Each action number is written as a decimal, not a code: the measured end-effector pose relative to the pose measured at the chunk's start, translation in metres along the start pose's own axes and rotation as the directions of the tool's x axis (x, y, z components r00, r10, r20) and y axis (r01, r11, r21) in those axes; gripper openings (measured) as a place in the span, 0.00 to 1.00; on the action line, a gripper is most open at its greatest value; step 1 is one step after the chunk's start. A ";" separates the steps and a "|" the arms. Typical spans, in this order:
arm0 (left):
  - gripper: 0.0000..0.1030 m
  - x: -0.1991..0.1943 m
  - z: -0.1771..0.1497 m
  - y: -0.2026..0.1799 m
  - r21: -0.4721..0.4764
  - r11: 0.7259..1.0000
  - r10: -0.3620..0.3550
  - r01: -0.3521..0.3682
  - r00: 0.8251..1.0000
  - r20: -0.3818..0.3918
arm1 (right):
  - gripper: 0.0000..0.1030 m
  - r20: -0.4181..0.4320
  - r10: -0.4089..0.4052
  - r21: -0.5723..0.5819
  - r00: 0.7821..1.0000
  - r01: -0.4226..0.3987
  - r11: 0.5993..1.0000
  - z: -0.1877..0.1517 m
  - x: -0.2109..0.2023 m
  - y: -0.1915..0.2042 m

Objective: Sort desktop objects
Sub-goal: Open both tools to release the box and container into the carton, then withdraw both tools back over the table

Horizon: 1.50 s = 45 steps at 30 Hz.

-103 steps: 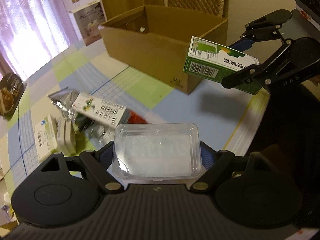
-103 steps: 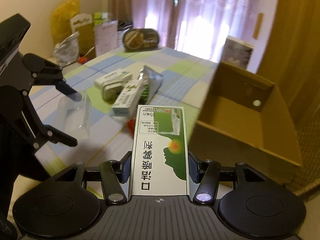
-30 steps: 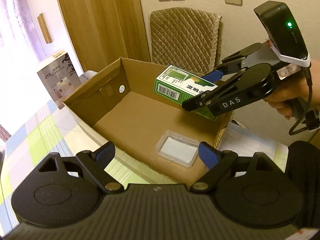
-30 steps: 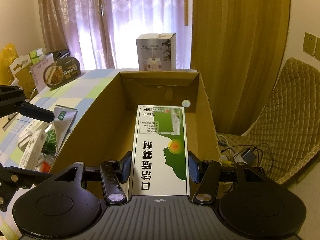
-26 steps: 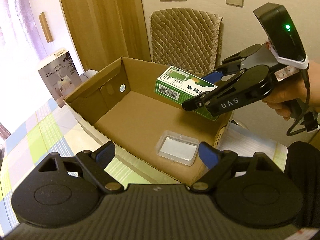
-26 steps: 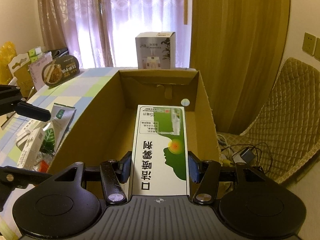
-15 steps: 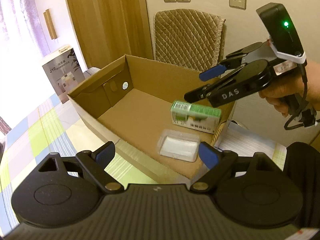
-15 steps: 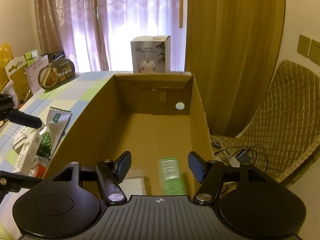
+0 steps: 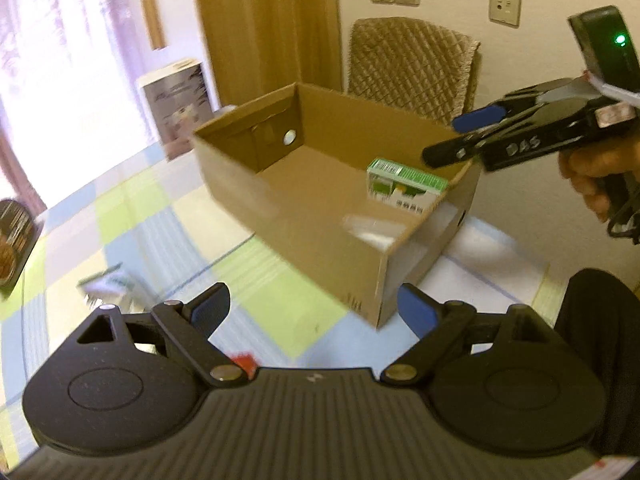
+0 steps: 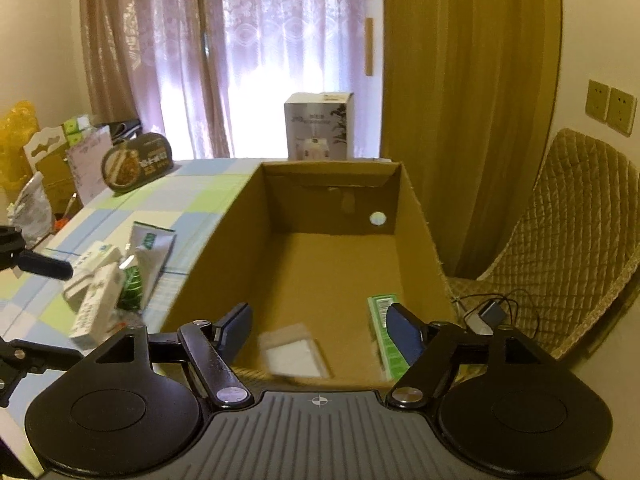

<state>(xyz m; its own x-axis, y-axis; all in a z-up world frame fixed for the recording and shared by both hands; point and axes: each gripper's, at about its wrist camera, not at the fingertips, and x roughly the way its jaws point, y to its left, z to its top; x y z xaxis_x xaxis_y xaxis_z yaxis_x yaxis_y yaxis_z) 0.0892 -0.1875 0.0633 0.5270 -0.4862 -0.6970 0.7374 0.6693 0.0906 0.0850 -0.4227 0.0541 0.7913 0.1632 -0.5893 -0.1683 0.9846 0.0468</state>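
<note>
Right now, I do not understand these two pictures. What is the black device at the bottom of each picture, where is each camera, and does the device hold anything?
No robot arm is here: a person holds one hand-operated gripper in each hand, and a fisheye camera on each looks forward along its fingers. One picture comes from the left gripper, the other from the right gripper. Both stand open and hold nothing. In the left view you also see the right gripper from the side, in the person's hand. On the checked tablecloth stands a cardboard box; inside it lie a green carton and a clear plastic case. More packets lie beside the box.
</note>
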 end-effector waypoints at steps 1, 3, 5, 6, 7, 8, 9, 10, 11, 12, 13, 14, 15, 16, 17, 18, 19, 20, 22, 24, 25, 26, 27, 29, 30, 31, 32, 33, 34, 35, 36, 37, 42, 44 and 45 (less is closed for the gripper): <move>0.86 -0.005 -0.008 0.002 -0.012 1.000 0.011 -0.011 1.000 -0.006 | 0.71 0.004 0.007 -0.001 1.000 -0.007 1.000 -0.001 -0.004 0.005; 0.86 -0.015 -0.025 0.009 -0.039 0.999 0.037 -0.037 0.999 -0.018 | 0.72 0.013 0.024 -0.006 1.000 -0.024 1.000 -0.004 -0.011 0.016; 0.86 -0.024 -0.043 0.017 -0.070 0.995 0.071 -0.073 0.997 -0.036 | 0.74 0.023 0.046 -0.021 0.999 -0.046 0.999 -0.007 -0.018 0.030; 0.86 -0.029 -0.053 0.023 -0.090 0.992 0.086 -0.090 0.995 -0.048 | 0.74 0.029 0.059 -0.032 0.998 -0.058 0.998 -0.008 -0.021 0.037; 0.86 -0.034 -0.062 0.028 -0.112 0.988 0.097 -0.103 0.994 -0.059 | 0.75 0.035 0.074 -0.045 0.997 -0.072 0.996 -0.009 -0.024 0.045; 0.86 -0.038 -0.071 0.034 -0.131 0.985 0.105 -0.114 0.992 -0.070 | 0.77 0.038 0.090 -0.061 0.995 -0.088 0.994 -0.011 -0.027 0.053; 0.86 -0.044 -0.079 0.039 -0.153 0.980 0.115 -0.126 0.990 -0.080 | 0.78 0.037 0.106 -0.075 0.994 -0.103 0.992 -0.012 -0.029 0.062; 0.86 -0.050 -0.087 0.043 -0.174 0.975 0.124 -0.137 0.988 -0.088 | 0.79 0.034 0.122 -0.088 0.992 -0.119 0.989 -0.013 -0.030 0.070; 0.86 -0.055 -0.093 0.047 -0.194 0.970 0.131 -0.147 0.987 -0.093 | 0.80 0.030 0.139 -0.101 0.990 -0.135 0.986 -0.015 -0.031 0.078; 0.86 -0.061 -0.100 0.051 -0.213 0.964 0.139 -0.157 0.986 -0.097 | 0.80 0.024 0.155 -0.111 0.988 -0.152 0.982 -0.016 -0.032 0.086; 0.86 -0.067 -0.105 0.054 -0.227 0.960 0.147 -0.167 0.984 -0.099 | 0.81 0.017 0.172 -0.120 0.985 -0.168 0.978 -0.018 -0.031 0.093; 0.86 -0.072 -0.110 0.056 -0.236 0.956 0.157 -0.176 0.983 -0.100 | 0.82 0.009 0.187 -0.127 0.982 -0.184 0.975 -0.020 -0.031 0.101; 0.86 -0.076 -0.115 0.058 -0.244 0.952 0.167 -0.187 0.981 -0.102 | 0.82 0.000 0.199 -0.135 0.980 -0.198 0.971 -0.022 -0.030 0.108; 0.86 -0.080 -0.118 0.060 -0.249 0.948 0.177 -0.198 0.979 -0.106 | 0.82 -0.011 0.209 -0.143 0.978 -0.209 0.968 -0.024 -0.028 0.115; 0.86 -0.082 -0.121 0.061 -0.251 0.945 0.186 -0.208 0.976 -0.110 | 0.82 -0.021 0.216 -0.149 0.976 -0.217 0.965 -0.025 -0.026 0.120; 0.86 -0.084 -0.125 0.063 -0.253 0.943 0.195 -0.219 0.974 -0.115 | 0.82 -0.031 0.223 -0.156 0.974 -0.225 0.962 -0.027 -0.024 0.126; 0.86 -0.086 -0.128 0.064 -0.252 0.941 0.203 -0.228 0.972 -0.121 | 0.82 -0.040 0.229 -0.162 0.973 -0.232 0.959 -0.029 -0.022 0.131; 0.86 -0.087 -0.131 0.065 -0.250 0.939 0.210 -0.236 0.969 -0.126 | 0.82 -0.048 0.233 -0.169 0.971 -0.238 0.956 -0.031 -0.021 0.136; 0.86 -0.090 -0.136 0.069 -0.252 0.936 0.217 -0.244 0.967 -0.131 | 0.82 -0.064 0.237 -0.179 0.969 -0.245 0.953 -0.033 -0.018 0.144; 0.86 -0.093 -0.140 0.073 -0.265 0.934 0.215 -0.242 0.968 -0.127 | 0.82 -0.078 0.237 -0.183 0.968 -0.248 0.951 -0.034 -0.014 0.150; 0.86 -0.094 -0.141 0.075 -0.271 0.932 0.214 -0.241 0.969 -0.124 | 0.82 -0.084 0.235 -0.184 0.968 -0.246 0.952 -0.034 -0.013 0.153; 0.86 -0.094 -0.142 0.077 -0.275 0.931 0.215 -0.241 0.969 -0.121 | 0.82 -0.089 0.232 -0.183 0.969 -0.245 0.952 -0.033 -0.011 0.155; 0.86 -0.094 -0.142 0.078 -0.279 0.930 0.215 -0.240 0.969 -0.119 | 0.82 -0.094 0.231 -0.182 0.968 -0.245 0.952 -0.033 -0.009 0.156; 0.86 -0.095 -0.144 0.081 -0.284 0.929 0.213 -0.238 0.970 -0.116 | 0.82 -0.102 0.230 -0.181 0.968 -0.245 0.953 -0.032 -0.006 0.159; 0.86 -0.095 -0.145 0.082 -0.286 0.928 0.213 -0.238 0.970 -0.115 | 0.82 -0.107 0.230 -0.183 0.967 -0.246 0.952 -0.032 -0.004 0.161; 0.86 -0.095 -0.146 0.084 -0.288 0.928 0.212 -0.237 0.971 -0.114 | 0.82 -0.110 0.230 -0.187 0.967 -0.248 0.950 -0.031 -0.003 0.163; 0.86 -0.094 -0.147 0.085 -0.290 0.928 0.211 -0.236 0.971 -0.114 | 0.82 -0.114 0.230 -0.192 0.966 -0.249 0.949 -0.030 -0.001 0.165; 0.86 -0.094 -0.149 0.086 -0.293 0.927 0.210 -0.235 0.971 -0.114 | 0.82 -0.118 0.229 -0.198 0.966 -0.249 0.948 -0.029 0.000 0.167; 0.86 -0.093 -0.150 0.088 -0.295 0.927 0.208 -0.234 0.971 -0.115 | 0.82 -0.121 0.228 -0.205 0.966 -0.249 0.947 -0.029 0.001 0.169; 0.87 -0.093 -0.151 0.088 -0.296 0.926 0.208 -0.233 0.971 -0.115 | 0.82 -0.125 0.228 -0.211 0.966 -0.250 0.945 -0.028 0.003 0.171; 0.87 -0.092 -0.153 0.089 -0.297 0.926 0.207 -0.233 0.971 -0.116 | 0.82 -0.127 0.228 -0.215 0.965 -0.251 0.944 -0.027 0.004 0.173; 0.87 -0.092 -0.154 0.090 -0.299 0.926 0.206 -0.232 0.972 -0.117 | 0.82 -0.130 0.228 -0.220 0.965 -0.252 0.942 -0.026 0.006 0.175; 0.87 -0.088 -0.160 0.097 -0.304 0.923 0.206 -0.235 0.971 -0.124 | 0.82 -0.148 0.229 -0.241 0.962 -0.260 0.935 -0.024 0.016 0.187; 0.87 -0.087 -0.162 0.100 -0.305 0.923 0.205 -0.235 0.971 -0.126 | 0.82 -0.158 0.229 -0.247 0.960 -0.263 0.932 -0.024 0.021 0.191; 0.87 -0.086 -0.162 0.101 -0.305 0.923 0.205 -0.234 0.971 -0.126 | 0.82 -0.163 0.230 -0.250 0.960 -0.265 0.931 -0.023 0.024 0.193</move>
<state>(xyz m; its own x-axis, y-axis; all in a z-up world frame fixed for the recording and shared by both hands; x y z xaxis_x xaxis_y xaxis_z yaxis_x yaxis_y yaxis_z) 0.0497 0.0134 0.0172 0.6091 -0.2643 -0.7478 0.4285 0.9031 0.0299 0.0576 -0.2305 0.0304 0.6249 0.3727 -0.6861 -0.5138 0.8579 -0.0020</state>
